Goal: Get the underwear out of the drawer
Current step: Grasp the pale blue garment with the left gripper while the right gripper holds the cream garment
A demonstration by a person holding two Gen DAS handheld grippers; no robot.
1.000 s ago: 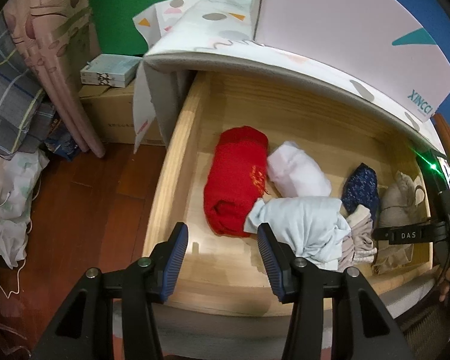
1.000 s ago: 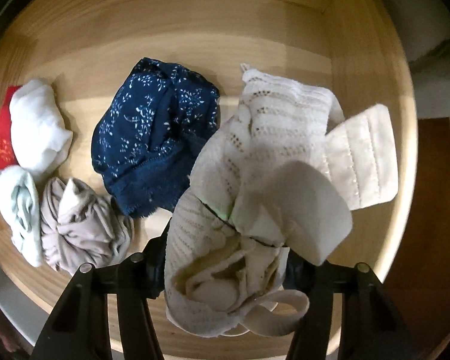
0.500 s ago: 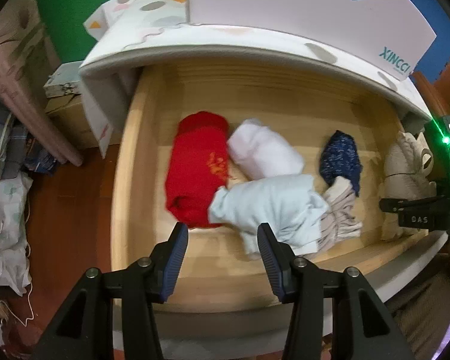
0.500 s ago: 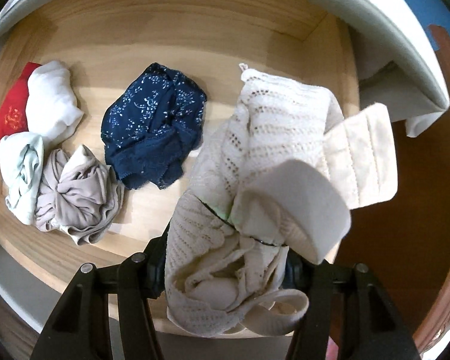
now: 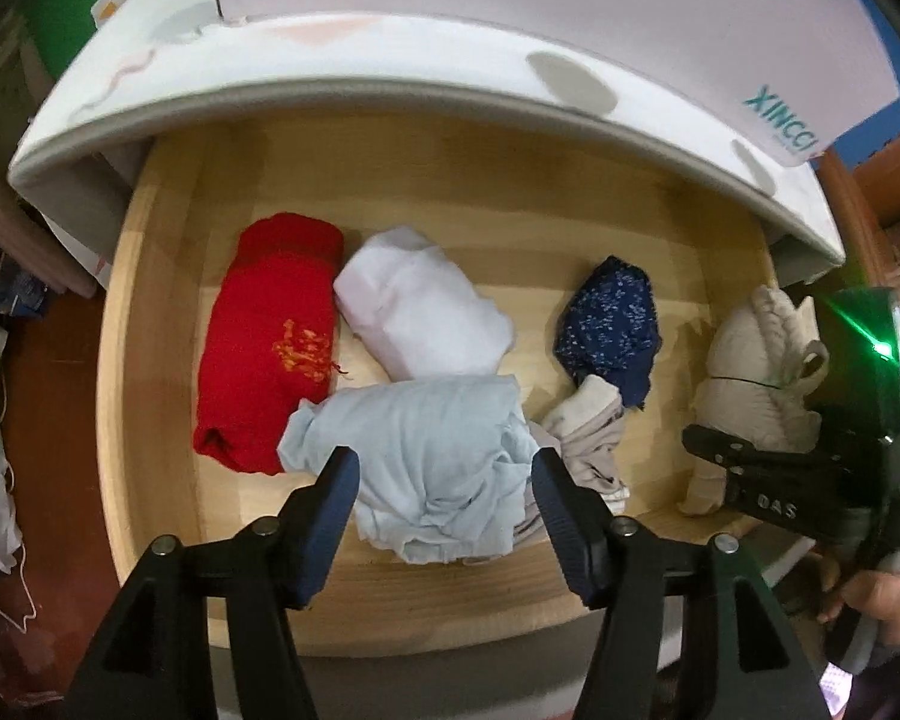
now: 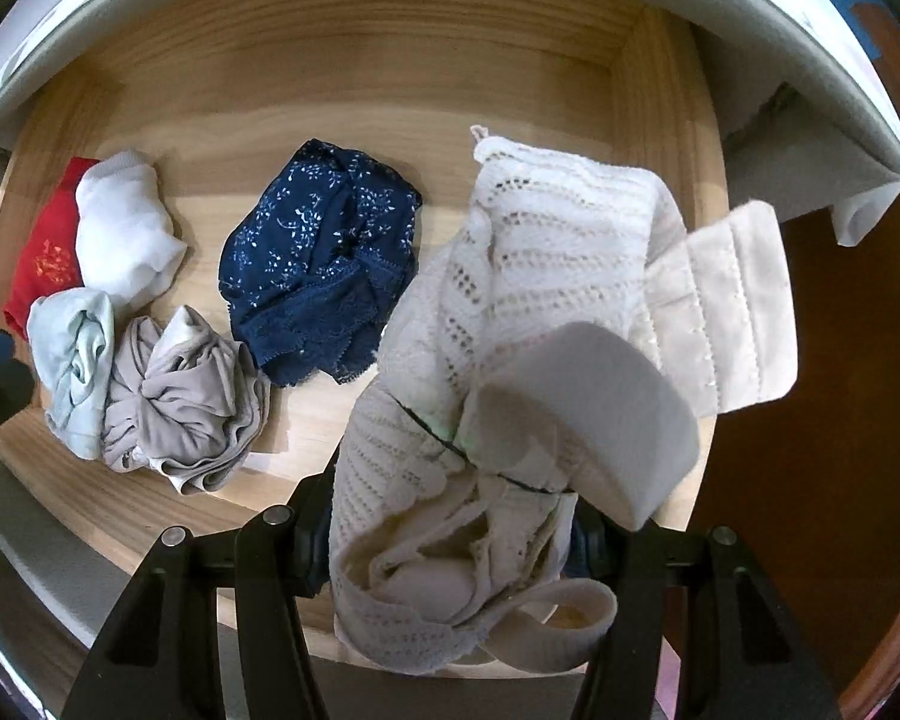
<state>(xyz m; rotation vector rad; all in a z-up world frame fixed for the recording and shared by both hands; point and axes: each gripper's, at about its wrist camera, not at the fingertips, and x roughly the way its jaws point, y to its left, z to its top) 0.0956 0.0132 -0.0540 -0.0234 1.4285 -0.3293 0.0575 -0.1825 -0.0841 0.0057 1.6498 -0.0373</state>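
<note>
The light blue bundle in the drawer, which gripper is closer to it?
Left. The left gripper hangs just above the light blue bundle, jaws open around it. The right gripper is off by the drawer's far end, shut on cream lace underwear.

A cream lace garment [image 6: 510,372] bunched in the right tongs [image 6: 450,540] covers both fingertips and the drawer's near right corner, so where the pads press on the cloth cannot be seen. In the left wrist view, the pale blue garment [image 5: 426,450] overlaps the lower edge of the red knit [image 5: 270,336] and part of the grey one [image 5: 594,450]. The person's hand [image 5: 882,594] is cut off at the frame's right edge, and the drawer's back wall is hidden under the white cabinet top [image 5: 390,54].
</note>
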